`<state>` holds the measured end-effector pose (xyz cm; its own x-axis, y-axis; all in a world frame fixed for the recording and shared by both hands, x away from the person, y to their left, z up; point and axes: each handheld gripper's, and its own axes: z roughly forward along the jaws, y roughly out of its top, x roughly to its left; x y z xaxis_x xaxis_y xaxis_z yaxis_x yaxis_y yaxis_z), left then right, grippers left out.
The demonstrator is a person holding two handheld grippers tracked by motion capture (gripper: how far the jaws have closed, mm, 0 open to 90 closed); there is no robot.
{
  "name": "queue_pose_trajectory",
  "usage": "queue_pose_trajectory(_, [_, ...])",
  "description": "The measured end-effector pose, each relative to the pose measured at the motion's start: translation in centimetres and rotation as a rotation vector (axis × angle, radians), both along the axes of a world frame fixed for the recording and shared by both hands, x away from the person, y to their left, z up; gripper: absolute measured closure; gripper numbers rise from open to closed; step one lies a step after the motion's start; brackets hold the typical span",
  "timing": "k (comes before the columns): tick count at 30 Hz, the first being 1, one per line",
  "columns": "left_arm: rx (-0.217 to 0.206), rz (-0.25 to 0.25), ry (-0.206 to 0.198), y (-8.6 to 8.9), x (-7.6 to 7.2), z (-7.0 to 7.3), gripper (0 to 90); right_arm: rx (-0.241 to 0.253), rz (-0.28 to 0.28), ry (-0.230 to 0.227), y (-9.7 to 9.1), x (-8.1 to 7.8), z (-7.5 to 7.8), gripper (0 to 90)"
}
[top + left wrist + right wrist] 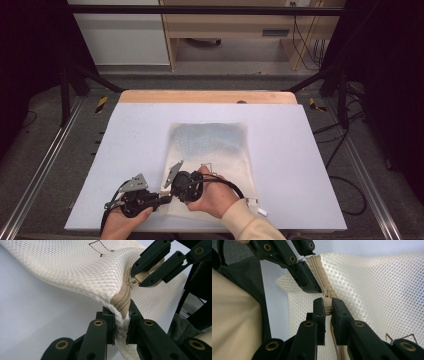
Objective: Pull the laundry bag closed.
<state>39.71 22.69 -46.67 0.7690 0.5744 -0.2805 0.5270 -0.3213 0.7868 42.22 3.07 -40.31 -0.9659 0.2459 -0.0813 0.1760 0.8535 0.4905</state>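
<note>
A cream mesh bag [212,150] lies flat on the pale bench [130,150], and both claws meet at its near left corner. The left claw [121,322] is clamped on the bag's edge, with the bunched mesh and the end of the tan zipper [123,300] pinched between its two black jaws; that corner is lifted a little off the bench, and the rest of the bag spreads away beyond the jaws. Just past the left claw, the right claw [140,277] grips the zipper pull [135,280], its jaws closed tight on the small tan tab. Seen along the right claw [327,307] itself, the pull [327,305] sits squarely between the jaw tips, the zipper [319,272] runs straight ahead from them, and the left claw [308,277] holds the bag just ahead and to the left. A cream sleeve [234,322] fills the space left of the jaws. From above, the left claw [162,199] and right claw [176,186] stand nearly touching, each held in a hand at the bench's near edge.
</note>
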Motion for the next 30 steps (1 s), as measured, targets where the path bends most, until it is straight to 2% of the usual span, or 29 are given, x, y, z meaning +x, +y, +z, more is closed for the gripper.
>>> queue_pose_trajectory(9, [-0.010,-0.011,-0.005,-0.1,0.0,0.1,81.4,-0.001,-0.019,-0.013,-0.4,-0.3,0.3,82.0])
queue_pose_trajectory(12, [-0.021,-0.010,-0.003,0.1,0.0,0.2,81.4,0.007,-0.015,-0.011,-0.5,-0.3,0.4,82.0])
queue_pose_trajectory(17, [-0.018,-0.010,0.001,0.2,0.1,0.2,81.4,0.019,0.008,-0.009,-0.8,-0.1,0.2,82.1])
queue_pose_trajectory(23, [-0.010,-0.009,-0.009,0.0,0.0,0.2,81.3,0.028,0.003,-0.010,-1.8,0.0,0.1,82.0])
queue_pose_trajectory(26, [-0.026,0.000,-0.005,0.2,-0.1,0.2,81.2,0.022,-0.008,-0.021,-2.6,-0.1,0.3,82.0])
queue_pose_trajectory(30, [-0.019,0.003,-0.006,0.1,-0.3,0.2,81.1,0.027,-0.030,-0.020,-3.6,-0.2,0.5,82.0])
